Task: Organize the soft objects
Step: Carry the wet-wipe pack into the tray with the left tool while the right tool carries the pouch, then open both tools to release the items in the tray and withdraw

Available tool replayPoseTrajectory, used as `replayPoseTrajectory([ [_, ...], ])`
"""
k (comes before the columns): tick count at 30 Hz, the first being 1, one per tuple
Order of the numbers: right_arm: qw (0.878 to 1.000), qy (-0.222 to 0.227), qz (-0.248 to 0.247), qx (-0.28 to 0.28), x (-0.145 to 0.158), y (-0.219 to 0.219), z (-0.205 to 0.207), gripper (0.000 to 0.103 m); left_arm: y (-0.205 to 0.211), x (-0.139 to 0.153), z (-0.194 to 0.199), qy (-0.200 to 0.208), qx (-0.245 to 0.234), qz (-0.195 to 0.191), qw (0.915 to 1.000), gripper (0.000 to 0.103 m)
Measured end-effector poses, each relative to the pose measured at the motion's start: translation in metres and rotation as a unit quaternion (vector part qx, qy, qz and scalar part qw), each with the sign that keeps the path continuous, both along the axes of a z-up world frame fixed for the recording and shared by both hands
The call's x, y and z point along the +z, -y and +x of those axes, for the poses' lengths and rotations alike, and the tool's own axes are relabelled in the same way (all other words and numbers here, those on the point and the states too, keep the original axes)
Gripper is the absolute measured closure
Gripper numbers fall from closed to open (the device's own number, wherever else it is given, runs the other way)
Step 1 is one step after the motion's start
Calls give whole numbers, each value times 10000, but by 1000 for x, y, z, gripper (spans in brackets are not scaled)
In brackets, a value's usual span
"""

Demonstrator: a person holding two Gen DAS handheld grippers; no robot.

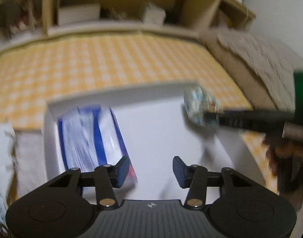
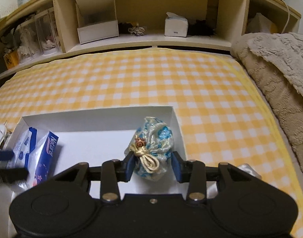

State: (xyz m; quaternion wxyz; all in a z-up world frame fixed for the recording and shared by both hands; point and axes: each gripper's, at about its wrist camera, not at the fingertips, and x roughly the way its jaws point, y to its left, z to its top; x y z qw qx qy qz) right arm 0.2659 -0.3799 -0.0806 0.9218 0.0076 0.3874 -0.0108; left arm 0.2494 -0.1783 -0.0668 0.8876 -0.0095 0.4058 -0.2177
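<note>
A white open box (image 2: 97, 113) lies on the yellow checked bed cover. At its left end leans a blue and white pack of tissues (image 2: 40, 150), which the left wrist view also shows as a blurred pack (image 1: 88, 134). My left gripper (image 1: 151, 170) hangs open over the box floor, the pack just left of its left finger and nothing between the pads. My right gripper (image 2: 152, 167) is shut on a blue flowered drawstring pouch (image 2: 153, 138) with a cream cord, at the box's right end. Both pads touch its sides. The pouch (image 1: 199, 105) also appears in the left wrist view.
A beige fluffy blanket (image 2: 280, 75) is heaped along the right side of the bed. Behind the bed runs a wooden shelf headboard (image 2: 151, 37) with small boxes and jars. A white paper bag (image 1: 4, 148) sits left of the box.
</note>
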Motion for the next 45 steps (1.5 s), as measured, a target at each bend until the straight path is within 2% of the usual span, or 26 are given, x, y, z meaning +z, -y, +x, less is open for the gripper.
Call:
replayPoseTrajectory([
  [3,10000,-49,31,-28,2,7,-8,62,7,-14,-8,-470,-264,88,9985,57],
  [7,9999,-80,68,11,4,9,-15,62,13,-35,-17,-715,-466,241,9961,57],
  [9,9999,-151,66,31,2,7,-14,67,15,-46,-12,-725,-389,363,9959,57],
  [10,9998,-184,39,18,0,7,-12,75,15,-51,-9,-720,-317,404,9961,57],
  [11,9998,-192,35,10,-2,6,-12,76,14,-55,-5,-703,-211,452,9963,57],
  [14,9998,-159,69,-26,-7,6,-7,77,7,-61,3,-593,89,515,9969,58],
  [17,10000,-34,20,-20,-10,3,-1,78,-4,-62,11,-626,295,330,9971,58],
  [23,9999,89,-28,-65,-16,2,14,79,-14,-61,6,-666,297,296,9969,56],
  [25,10000,49,-77,14,-15,0,13,77,-12,-60,5,-712,289,259,9967,53],
  [27,10000,38,-15,28,-12,1,10,67,-11,-57,8,-729,278,256,9966,42],
  [28,10000,32,40,12,-10,3,8,56,-14,-55,5,-730,289,268,9966,39],
  [29,9999,48,116,-25,-7,6,5,51,-15,-52,1,-721,310,288,9965,37],
  [31,9996,81,278,-33,-1,11,-1,50,-14,-46,-5,-672,298,311,9968,33],
  [34,9992,215,305,-136,11,13,-15,41,-16,-34,-12,-568,285,286,9976,29],
  [45,9933,899,535,-485,61,7,-68,34,-28,21,-47,18,373,159,9992,16],
])
